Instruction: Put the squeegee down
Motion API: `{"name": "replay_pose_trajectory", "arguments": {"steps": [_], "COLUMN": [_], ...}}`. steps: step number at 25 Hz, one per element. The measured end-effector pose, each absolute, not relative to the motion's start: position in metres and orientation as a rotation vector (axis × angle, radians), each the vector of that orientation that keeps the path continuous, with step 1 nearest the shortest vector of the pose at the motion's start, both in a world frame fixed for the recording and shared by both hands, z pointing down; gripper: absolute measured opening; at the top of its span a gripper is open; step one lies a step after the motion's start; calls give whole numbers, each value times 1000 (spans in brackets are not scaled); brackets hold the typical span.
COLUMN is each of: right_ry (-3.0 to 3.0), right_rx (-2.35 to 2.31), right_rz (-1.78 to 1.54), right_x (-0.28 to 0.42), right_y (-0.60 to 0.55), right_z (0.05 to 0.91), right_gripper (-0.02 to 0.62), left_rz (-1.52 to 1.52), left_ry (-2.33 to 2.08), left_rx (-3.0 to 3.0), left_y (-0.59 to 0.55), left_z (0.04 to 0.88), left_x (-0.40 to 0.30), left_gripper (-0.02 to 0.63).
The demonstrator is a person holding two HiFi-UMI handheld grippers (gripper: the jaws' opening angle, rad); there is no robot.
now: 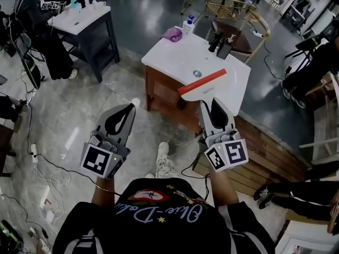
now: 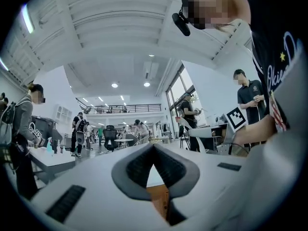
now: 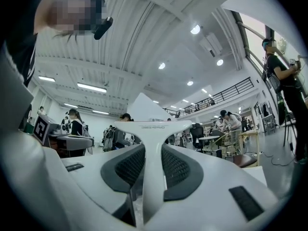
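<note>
Grey floor (image 1: 74, 110) underfoot in a busy hall. The left gripper (image 1: 128, 109) is pressed together on nothing. The right gripper (image 1: 213, 106) pinches the squeegee (image 1: 203, 82) by its handle, red blade just beyond its tips. The white sink surface (image 1: 169, 57) lies ahead: carry level, lower onto bare top, then release.
</note>
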State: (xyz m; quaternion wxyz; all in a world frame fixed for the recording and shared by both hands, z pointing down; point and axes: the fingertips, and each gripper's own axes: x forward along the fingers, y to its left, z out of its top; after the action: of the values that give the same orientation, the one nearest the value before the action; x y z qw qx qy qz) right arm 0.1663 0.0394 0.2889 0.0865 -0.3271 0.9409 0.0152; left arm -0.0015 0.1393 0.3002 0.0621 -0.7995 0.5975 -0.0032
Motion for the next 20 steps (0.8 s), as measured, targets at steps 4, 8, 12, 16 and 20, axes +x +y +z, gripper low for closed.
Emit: {"name": "replay_pose_trajectory", "arguments": {"steps": [4, 8, 12, 16, 20], "right_ry": [2821, 2834, 2846, 2861, 2870], "right_rx": [-953, -940, -939, -923, -913], "right_rz": [51, 46, 26, 17, 4], "right_x": [149, 136, 126, 113, 103], "right_y": [9, -12, -31, -47, -61], "right_z": [292, 295, 299, 302, 307], "right_gripper": [129, 129, 129, 129, 129], "left_rz": [-19, -13, -16, -16, -24], "left_ry": [1825, 1861, 1865, 1869, 1869], "left_rx": [-2385, -2379, -2396, -2408, -2409], "left_y": [117, 99, 80, 62, 45], "left_z": [298, 304, 308, 311, 313], "left_x": [-19, -31, -37, -43, -51], "left_gripper": [-2, -2, -2, -2, -2]}}
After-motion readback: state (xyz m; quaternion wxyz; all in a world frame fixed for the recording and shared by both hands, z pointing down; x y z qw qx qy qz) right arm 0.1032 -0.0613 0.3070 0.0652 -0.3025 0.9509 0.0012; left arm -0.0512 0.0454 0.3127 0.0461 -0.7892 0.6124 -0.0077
